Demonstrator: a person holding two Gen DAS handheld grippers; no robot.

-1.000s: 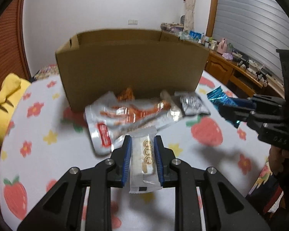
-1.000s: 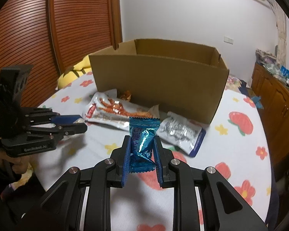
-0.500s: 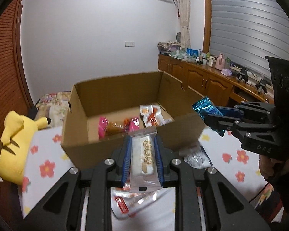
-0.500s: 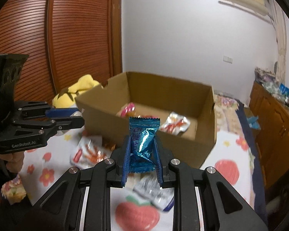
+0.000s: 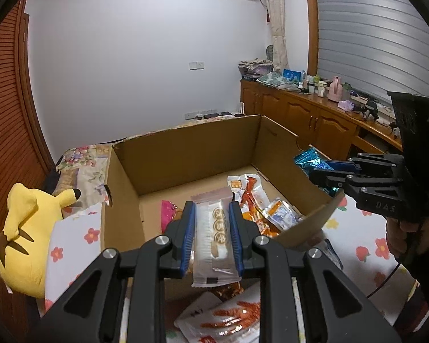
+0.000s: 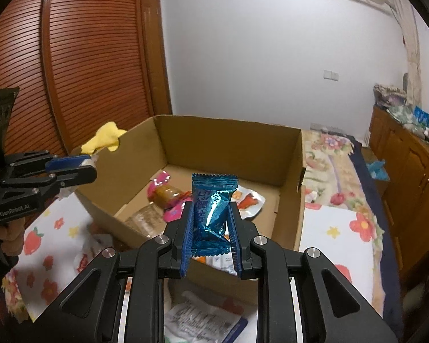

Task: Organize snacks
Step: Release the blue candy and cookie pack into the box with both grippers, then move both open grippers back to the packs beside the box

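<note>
An open cardboard box point(image 5: 186, 154) stands on the flowered table and holds several snack packets point(image 5: 251, 197). My left gripper point(image 5: 212, 213) is shut on a white biscuit packet point(image 5: 214, 237), held above the box's near wall. My right gripper point(image 6: 210, 214) is shut on a shiny blue snack packet point(image 6: 211, 214), held above the box's point(image 6: 228, 143) near wall. The right gripper also shows in the left wrist view point(image 5: 320, 171), over the box's right wall. The left gripper shows in the right wrist view point(image 6: 80, 168), over the left wall.
A white and orange packet point(image 5: 226, 320) lies on the table in front of the box. A silver packet point(image 6: 197, 325) lies there too. A yellow plush toy point(image 5: 25, 228) sits left of the box. A wooden sideboard point(image 5: 314, 120) stands at the right.
Both grippers have risen from table level with their packets and now stand above the box, so its inside shows. Both stay shut on their packets.
</note>
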